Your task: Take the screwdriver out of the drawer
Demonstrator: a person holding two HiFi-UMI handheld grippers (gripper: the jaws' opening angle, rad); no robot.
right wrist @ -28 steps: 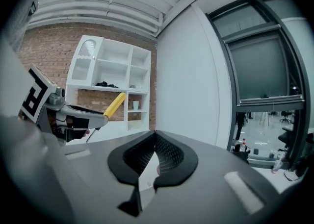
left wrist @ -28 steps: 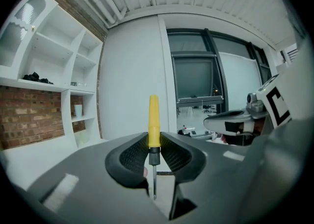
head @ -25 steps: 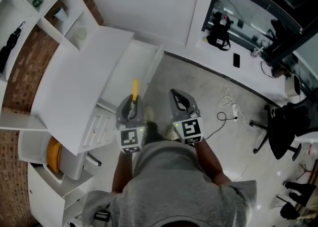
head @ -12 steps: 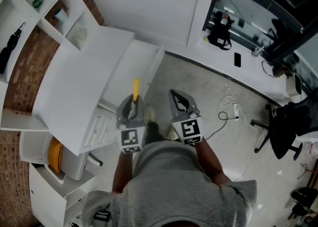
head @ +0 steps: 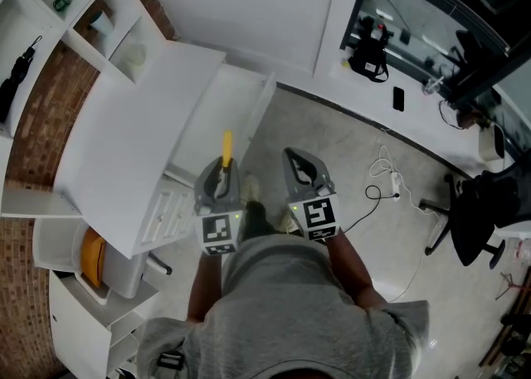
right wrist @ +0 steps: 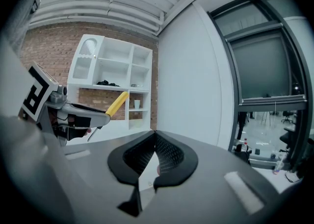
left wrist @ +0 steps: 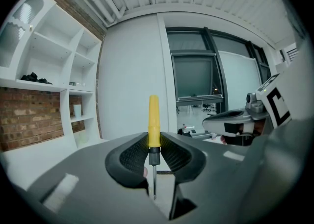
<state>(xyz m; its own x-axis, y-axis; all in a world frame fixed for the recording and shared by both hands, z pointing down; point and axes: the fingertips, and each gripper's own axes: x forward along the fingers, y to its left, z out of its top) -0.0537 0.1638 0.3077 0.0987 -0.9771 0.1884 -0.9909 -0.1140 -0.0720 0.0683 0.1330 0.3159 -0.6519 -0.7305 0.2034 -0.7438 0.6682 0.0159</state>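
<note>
A screwdriver [left wrist: 154, 122] with a yellow handle and a thin metal shaft stands upright between the jaws of my left gripper [left wrist: 154, 145], which is shut on it at the black collar. From the head view the yellow handle of the screwdriver [head: 226, 148] sticks out past the left gripper [head: 219, 177], just off the front corner of the open white drawer [head: 217, 114]. My right gripper [head: 300, 170] is held beside the left one, over the floor. In its own view the right gripper [right wrist: 155, 138] has its tips touching and nothing between them. The screwdriver [right wrist: 117, 103] shows there too, at the left.
A white desk top [head: 124, 153] lies left of the drawer, with white shelves [head: 58, 12] on a brick wall behind it. A smaller drawer unit [head: 170, 211] sits under the desk. A white cable [head: 386, 182] lies on the grey floor, and a black office chair [head: 473, 211] stands at the right.
</note>
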